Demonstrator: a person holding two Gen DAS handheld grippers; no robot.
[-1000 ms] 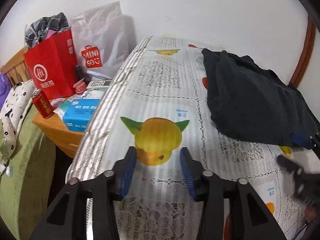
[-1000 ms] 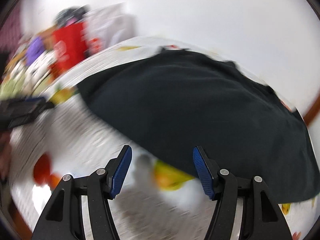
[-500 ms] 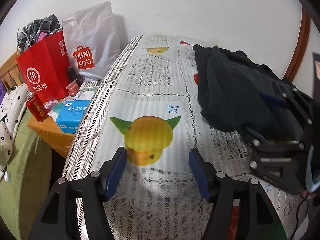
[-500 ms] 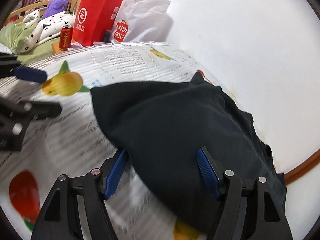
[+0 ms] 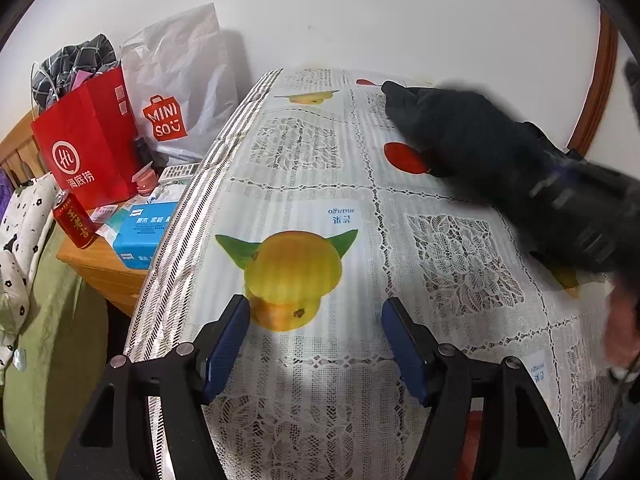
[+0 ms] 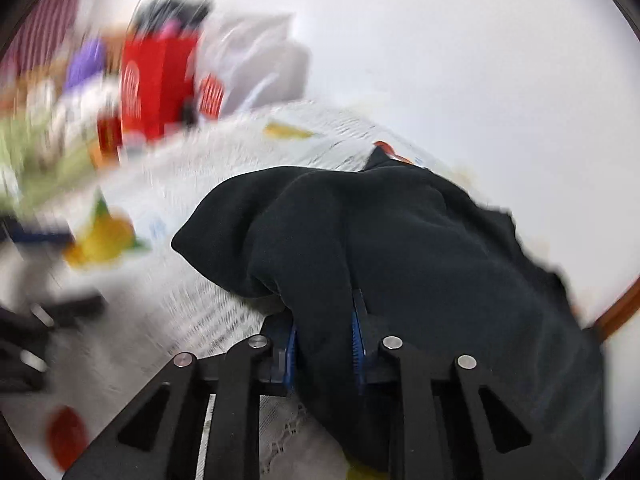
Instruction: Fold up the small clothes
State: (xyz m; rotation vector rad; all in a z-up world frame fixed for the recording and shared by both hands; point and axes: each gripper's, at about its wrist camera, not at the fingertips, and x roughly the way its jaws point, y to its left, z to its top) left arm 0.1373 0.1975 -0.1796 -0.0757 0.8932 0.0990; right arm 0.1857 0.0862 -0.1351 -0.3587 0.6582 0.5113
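Folding begins: right gripper (image 6: 322,344), its jaws just closing, clamps the dark garment (image 6: 420,240); left gripper (image 5: 316,344) waits apart, empty, and probably needs another edge next.

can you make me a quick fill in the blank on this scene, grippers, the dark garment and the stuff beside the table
1. The right gripper is shut on the ____ garment.
2. The left gripper is open with ____ between its blue pads.
3. The white bag beside the red bag reads ____.
4. The fruit printed on the tablecloth just ahead of the left gripper is ____ in colour.

Missing words: black; nothing; MINISO; yellow
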